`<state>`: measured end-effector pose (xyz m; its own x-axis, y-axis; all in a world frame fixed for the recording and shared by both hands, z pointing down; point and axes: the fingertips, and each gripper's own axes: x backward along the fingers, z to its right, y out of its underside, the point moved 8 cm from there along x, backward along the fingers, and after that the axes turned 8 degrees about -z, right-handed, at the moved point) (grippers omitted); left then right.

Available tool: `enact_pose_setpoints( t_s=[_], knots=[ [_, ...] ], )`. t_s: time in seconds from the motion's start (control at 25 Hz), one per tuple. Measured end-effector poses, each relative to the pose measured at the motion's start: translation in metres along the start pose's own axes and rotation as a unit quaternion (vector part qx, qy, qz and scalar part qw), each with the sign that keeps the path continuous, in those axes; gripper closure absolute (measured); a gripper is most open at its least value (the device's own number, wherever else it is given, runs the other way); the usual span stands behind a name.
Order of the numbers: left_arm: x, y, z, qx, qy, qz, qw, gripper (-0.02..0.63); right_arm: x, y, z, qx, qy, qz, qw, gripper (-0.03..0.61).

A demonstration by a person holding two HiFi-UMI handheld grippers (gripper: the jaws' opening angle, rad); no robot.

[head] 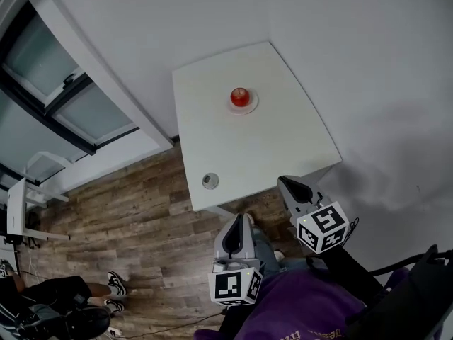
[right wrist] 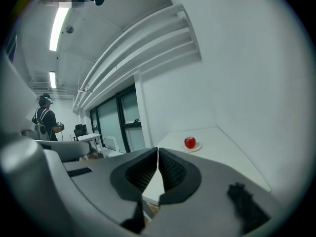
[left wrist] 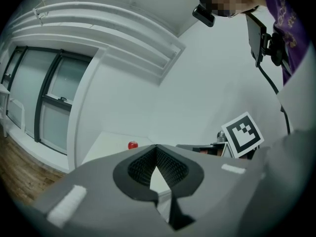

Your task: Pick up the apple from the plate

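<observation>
A red apple [head: 240, 96] rests on a small white plate [head: 243, 108] toward the far side of a white table [head: 283, 140]. The apple also shows small and distant in the left gripper view [left wrist: 133, 144] and on its plate in the right gripper view [right wrist: 190, 142]. My left gripper [head: 243, 219] is short of the table's near edge, above the wooden floor, jaws shut and empty. My right gripper [head: 285, 181] hangs just over the near right corner, also shut with nothing held. Both are far from the apple.
A small round grey object [head: 210, 180] lies near the table's front left corner. The table sits in a white wall corner, with windows [head: 49, 83] at the left. A person's feet [head: 113, 285] and gear stand on the wood floor at lower left.
</observation>
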<state>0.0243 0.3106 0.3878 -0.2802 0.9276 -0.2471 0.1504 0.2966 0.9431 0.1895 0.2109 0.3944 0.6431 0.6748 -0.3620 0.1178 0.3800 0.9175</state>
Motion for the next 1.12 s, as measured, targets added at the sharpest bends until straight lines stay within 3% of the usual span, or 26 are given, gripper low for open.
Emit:
enact_pose_setpoints(
  t_s=[0.52, 1.12],
  knots=[
    [-0.108, -0.057, -0.076, -0.015, 0.041, 0.003, 0.999, 0.607, -0.105, -0.055, 0.04, -0.007, 0.029, -0.005, 1.0, 0.566],
    [-0.193, -0.093, -0.153, -0.021, 0.069, -0.013, 0.9973, 0.607, -0.201, -0.085, 0.075, -0.024, 0.069, -0.021, 0.997, 0.566]
  ],
)
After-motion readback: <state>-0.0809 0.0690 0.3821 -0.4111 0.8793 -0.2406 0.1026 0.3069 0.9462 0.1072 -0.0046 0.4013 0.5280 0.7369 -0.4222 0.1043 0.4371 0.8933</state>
